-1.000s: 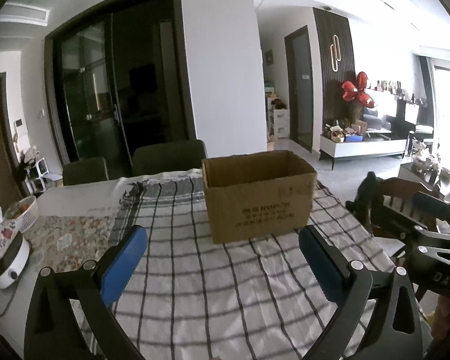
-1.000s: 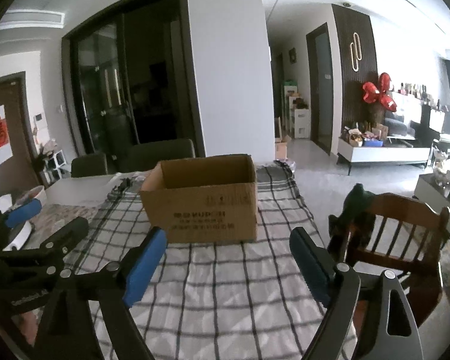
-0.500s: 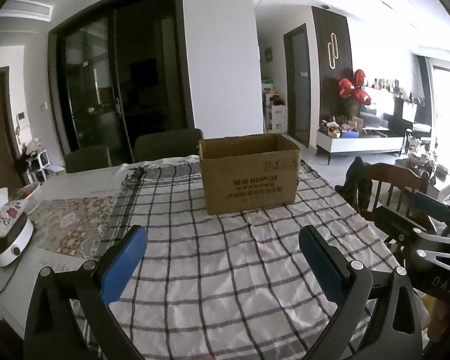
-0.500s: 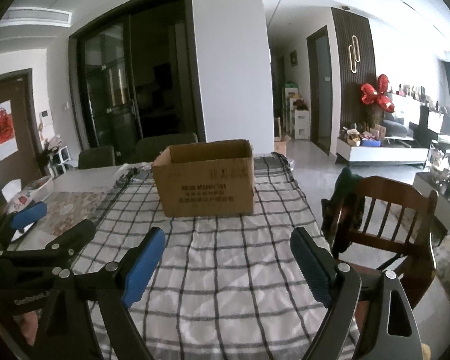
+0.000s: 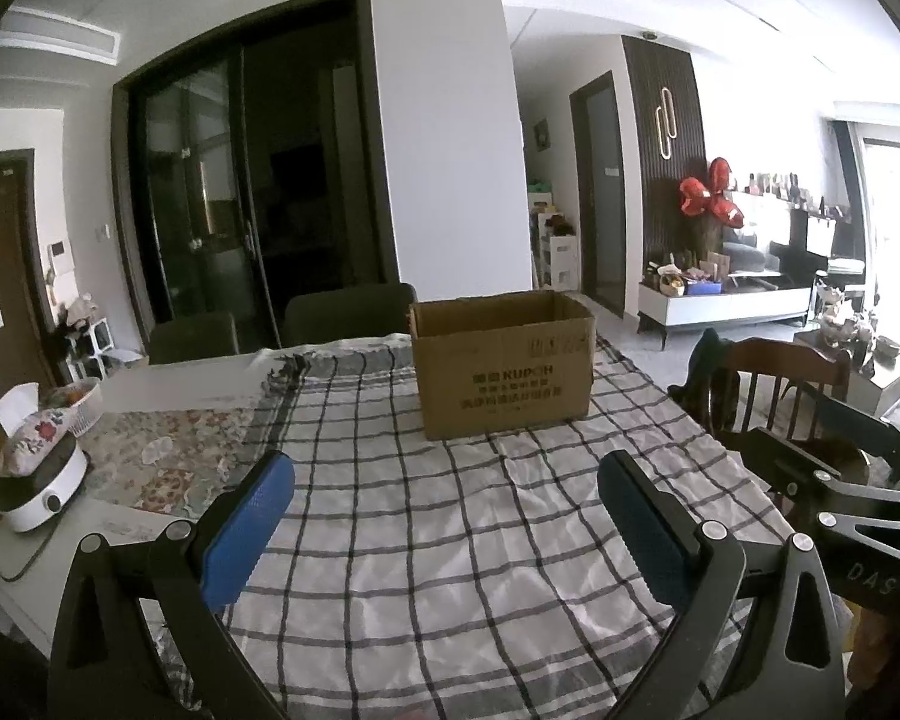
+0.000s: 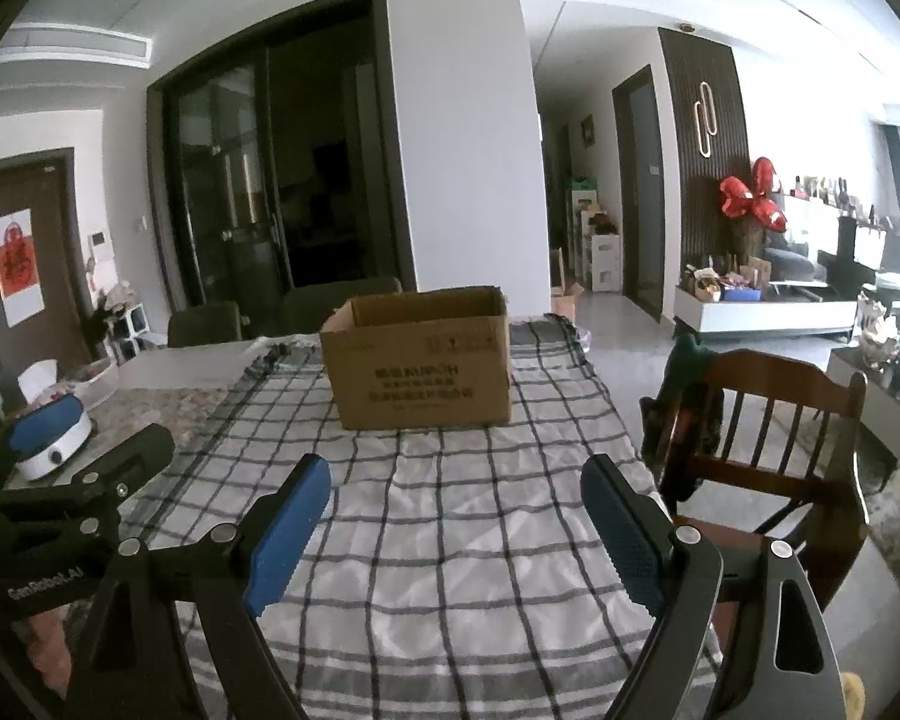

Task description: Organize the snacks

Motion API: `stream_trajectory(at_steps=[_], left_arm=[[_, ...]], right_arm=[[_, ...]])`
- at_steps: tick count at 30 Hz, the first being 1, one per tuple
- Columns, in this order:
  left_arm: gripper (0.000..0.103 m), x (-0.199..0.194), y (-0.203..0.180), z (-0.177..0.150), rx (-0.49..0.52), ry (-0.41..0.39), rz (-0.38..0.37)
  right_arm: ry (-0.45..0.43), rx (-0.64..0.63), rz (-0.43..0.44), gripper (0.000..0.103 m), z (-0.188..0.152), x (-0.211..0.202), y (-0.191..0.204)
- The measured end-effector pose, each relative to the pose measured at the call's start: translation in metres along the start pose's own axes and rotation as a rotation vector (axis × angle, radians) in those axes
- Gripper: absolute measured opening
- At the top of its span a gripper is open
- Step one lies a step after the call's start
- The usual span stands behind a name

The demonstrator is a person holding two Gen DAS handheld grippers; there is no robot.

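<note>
An open brown cardboard box [image 5: 504, 366] stands upright on a checked white-and-black tablecloth [image 5: 450, 540] at the far end of the table; it also shows in the right wrist view [image 6: 423, 360]. Its inside is hidden from both views. No snacks are in sight. My left gripper [image 5: 447, 516] is open and empty, well short of the box. My right gripper [image 6: 456, 516] is open and empty, also well back from the box. The right gripper shows at the right edge of the left wrist view [image 5: 840, 498], and the left gripper at the left edge of the right wrist view [image 6: 60, 480].
A white round appliance [image 5: 42, 492] and a floral tissue box [image 5: 27, 438] sit at the table's left on a floral cloth [image 5: 174, 456]. A wooden chair [image 6: 768, 420] stands by the right edge. Dark chairs [image 5: 348, 312] stand behind the table.
Both grippers have drawn back and risen from the box, which now looks smaller and farther away. Both stay open and empty.
</note>
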State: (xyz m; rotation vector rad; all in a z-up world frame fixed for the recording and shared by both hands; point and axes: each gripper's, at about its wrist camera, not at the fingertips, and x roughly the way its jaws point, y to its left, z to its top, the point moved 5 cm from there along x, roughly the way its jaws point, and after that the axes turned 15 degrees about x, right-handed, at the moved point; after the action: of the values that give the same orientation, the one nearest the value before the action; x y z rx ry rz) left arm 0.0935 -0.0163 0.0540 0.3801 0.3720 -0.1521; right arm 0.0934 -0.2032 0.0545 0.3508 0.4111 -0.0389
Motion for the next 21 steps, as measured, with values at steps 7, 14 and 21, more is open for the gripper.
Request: stream_trajectory(at_steps=[7,14,21], left_arm=[[0.103,-0.0069,-0.0018,-0.0005,-0.007,-0.009,0.005],[0.103,-0.0087,-0.0021,-0.0013,-0.014,-0.007,0.004],[0.103,-0.0035,-0.0043,-0.0048,-0.019,0.012,-0.003]], right_arm=[[-0.006,0.004,0.003,0.086,-0.0018,-0.0036,-0.0012],[-0.024,0.004,0.004,0.086,-0.0011,-0.0104,-0.0025],[-0.02,0.005,0.002,0.086,-0.0013,-0.0116,-0.0036]])
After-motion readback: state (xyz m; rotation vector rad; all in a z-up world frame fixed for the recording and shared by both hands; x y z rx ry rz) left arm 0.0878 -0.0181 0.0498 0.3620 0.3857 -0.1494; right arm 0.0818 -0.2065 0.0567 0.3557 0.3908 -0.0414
